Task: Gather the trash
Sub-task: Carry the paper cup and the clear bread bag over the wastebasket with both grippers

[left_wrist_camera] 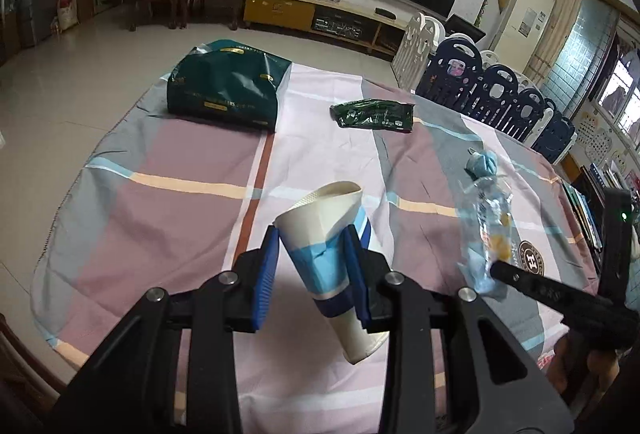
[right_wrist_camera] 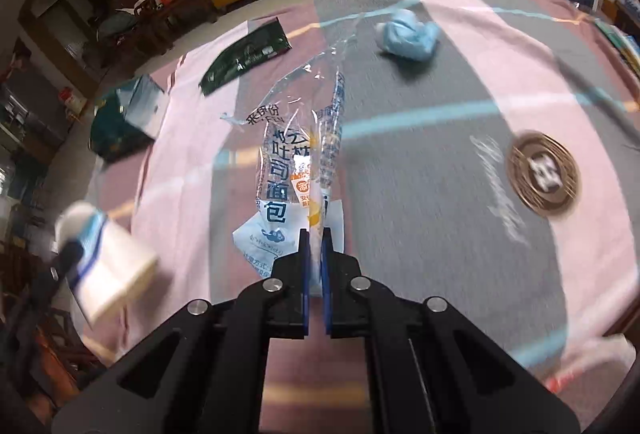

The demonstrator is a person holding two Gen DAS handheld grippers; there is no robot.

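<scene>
Left gripper [left_wrist_camera: 314, 266] clamped on crushed paper cup [left_wrist_camera: 332, 254]; right gripper [right_wrist_camera: 315, 262] pinching thin bread wrapper [right_wrist_camera: 298, 154] edge only. Risk: film slips out.

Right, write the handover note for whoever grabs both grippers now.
Left gripper: shut on the crushed white-and-blue paper cup, held above the striped tablecloth.
Right gripper: shut on the clear printed plastic bread wrapper.
Still lying on the cloth: the crumpled light-blue wad, the dark green foil wrapper, and the large dark green bag at the far-left corner.
Done: cup and bread wrapper gripped.
Left: drop both off, probably into the bag though that is a guess, then collect the wad and foil wrapper.
</scene>
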